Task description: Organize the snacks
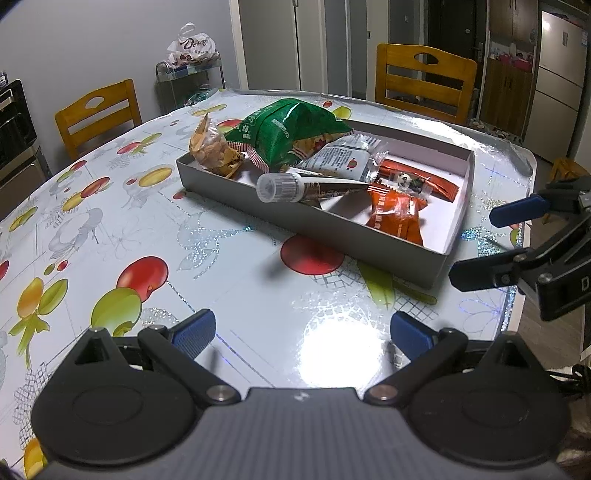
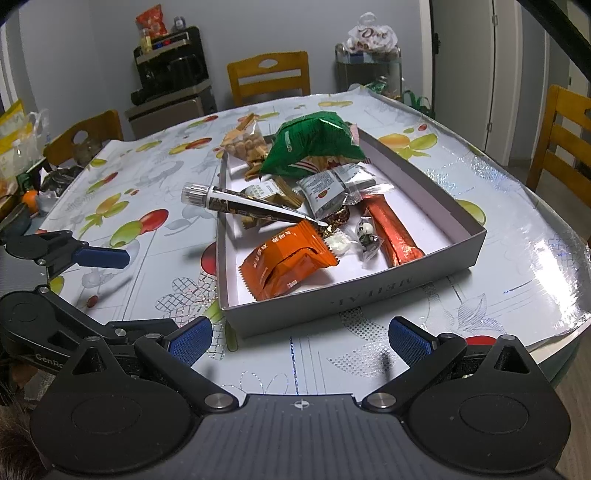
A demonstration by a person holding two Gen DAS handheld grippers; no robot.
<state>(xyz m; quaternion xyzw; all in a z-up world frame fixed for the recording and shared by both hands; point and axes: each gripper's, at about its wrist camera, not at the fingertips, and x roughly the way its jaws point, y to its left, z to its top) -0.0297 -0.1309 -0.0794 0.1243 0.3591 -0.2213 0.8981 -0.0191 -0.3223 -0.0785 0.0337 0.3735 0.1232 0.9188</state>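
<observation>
Cardboard box looks full; both my claws, left gripper and right gripper, hang released; I'd nudge the overhanging tube inward gently.

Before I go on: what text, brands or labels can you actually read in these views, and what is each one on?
"Dove": white plastic bag on the cart.
"MEILAI", upside down: near wall of the grey box.
"GenRo", cut off: left gripper.
Print on the green bag, orange packet and tube: too small to read.
</observation>
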